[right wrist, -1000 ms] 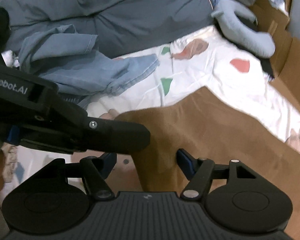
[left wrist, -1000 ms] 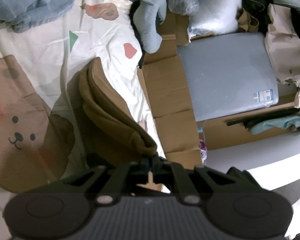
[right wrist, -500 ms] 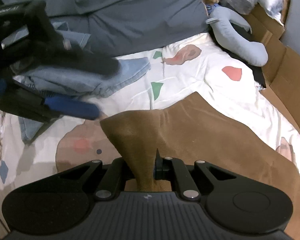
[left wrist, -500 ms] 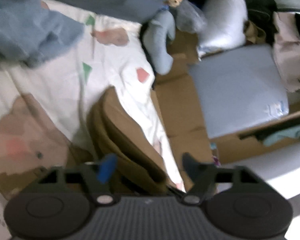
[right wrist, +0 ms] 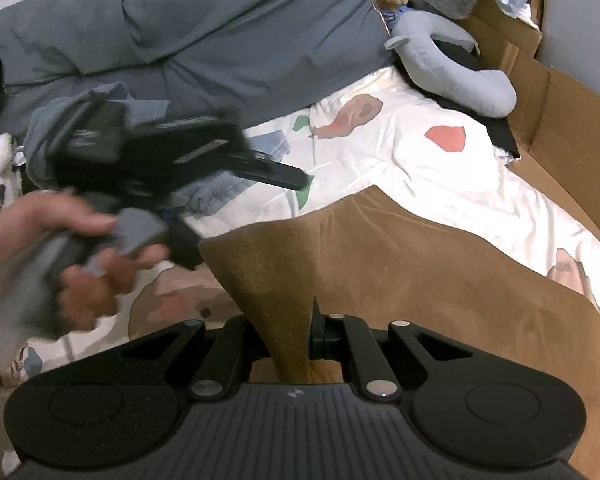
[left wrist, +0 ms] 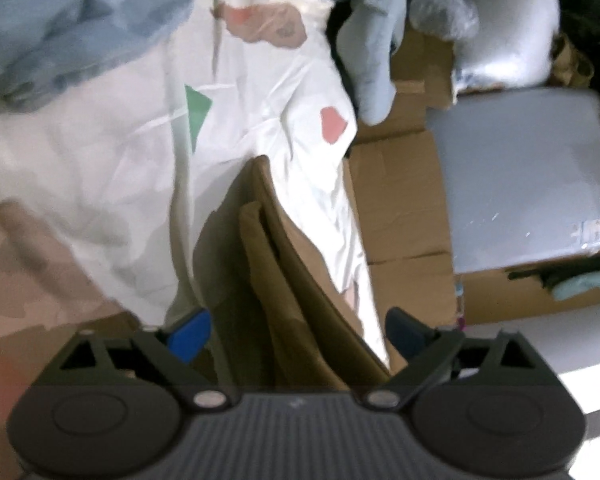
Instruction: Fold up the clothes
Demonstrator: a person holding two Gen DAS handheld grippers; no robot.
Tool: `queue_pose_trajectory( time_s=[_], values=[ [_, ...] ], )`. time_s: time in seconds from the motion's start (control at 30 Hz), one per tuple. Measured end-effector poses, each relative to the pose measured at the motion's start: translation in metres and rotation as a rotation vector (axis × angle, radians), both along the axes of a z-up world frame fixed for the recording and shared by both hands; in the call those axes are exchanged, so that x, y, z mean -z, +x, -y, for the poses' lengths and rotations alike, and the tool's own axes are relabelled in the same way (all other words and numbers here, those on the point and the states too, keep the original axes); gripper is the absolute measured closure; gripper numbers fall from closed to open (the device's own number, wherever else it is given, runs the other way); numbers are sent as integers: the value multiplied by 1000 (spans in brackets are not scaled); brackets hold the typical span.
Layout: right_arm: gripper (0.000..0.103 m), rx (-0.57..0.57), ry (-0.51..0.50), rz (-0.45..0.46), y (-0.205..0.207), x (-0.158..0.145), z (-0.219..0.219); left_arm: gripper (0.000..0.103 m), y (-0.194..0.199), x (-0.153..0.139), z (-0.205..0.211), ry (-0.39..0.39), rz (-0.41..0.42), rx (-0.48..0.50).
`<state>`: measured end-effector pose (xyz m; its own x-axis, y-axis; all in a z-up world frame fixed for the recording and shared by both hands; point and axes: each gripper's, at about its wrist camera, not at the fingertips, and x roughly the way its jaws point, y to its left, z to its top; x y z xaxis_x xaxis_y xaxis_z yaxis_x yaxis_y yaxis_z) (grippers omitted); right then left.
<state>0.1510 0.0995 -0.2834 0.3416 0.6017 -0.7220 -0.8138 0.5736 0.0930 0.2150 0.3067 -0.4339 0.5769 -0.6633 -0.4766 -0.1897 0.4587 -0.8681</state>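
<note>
The brown cloth (right wrist: pixel 420 280) lies on the white bed sheet (right wrist: pixel 440 168), with one corner pulled up. The right gripper (right wrist: pixel 290 336) has its jaws clenched tight on that corner. The left gripper (left wrist: pixel 296 330) hangs over the folded edge of the cloth, its jaws opening wide and not pressing on it. A hand (right wrist: pixel 60 256) holds it.

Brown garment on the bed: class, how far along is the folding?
Done: the brown garment already lies doubled in layers on the patterned sheet. In hand: the right tongs pinch one corner; the left tongs are opening around the folds, not pressing. Left: the blue denim clothes lie unfolded.
</note>
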Motion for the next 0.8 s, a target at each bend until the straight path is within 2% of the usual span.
queue_pose_trajectory(
  time_s=[0.2,0.3,0.37,0.43,0.5,0.67,0.7,0.73,0.8],
  values=[
    [97,32,13,-18,6,4,3,6,45,19,6,40,-40,100],
    [97,37,12,-27,7,6,3,8,60,32,8,-12,-57,99],
    [97,36,12,-31,7,6,2,19,67,37,11,-29,-51,91],
    [97,33,8,-32,7,6,2,20,74,43,15,-33,-61,88],
    [97,28,3,-29,7,6,3,27,80,53,17,-58,-95,86],
    [97,16,-2,-24,7,6,8,69,86,66,19,-102,-126,86],
    [97,15,1,-25,7,6,9,74,87,65,21,-80,-121,92],
    [97,14,6,-25,8,6,10,85,87,65,23,-57,-116,98],
    [97,17,20,-36,10,9,10,91,84,59,24,-10,-86,80]
  ],
)
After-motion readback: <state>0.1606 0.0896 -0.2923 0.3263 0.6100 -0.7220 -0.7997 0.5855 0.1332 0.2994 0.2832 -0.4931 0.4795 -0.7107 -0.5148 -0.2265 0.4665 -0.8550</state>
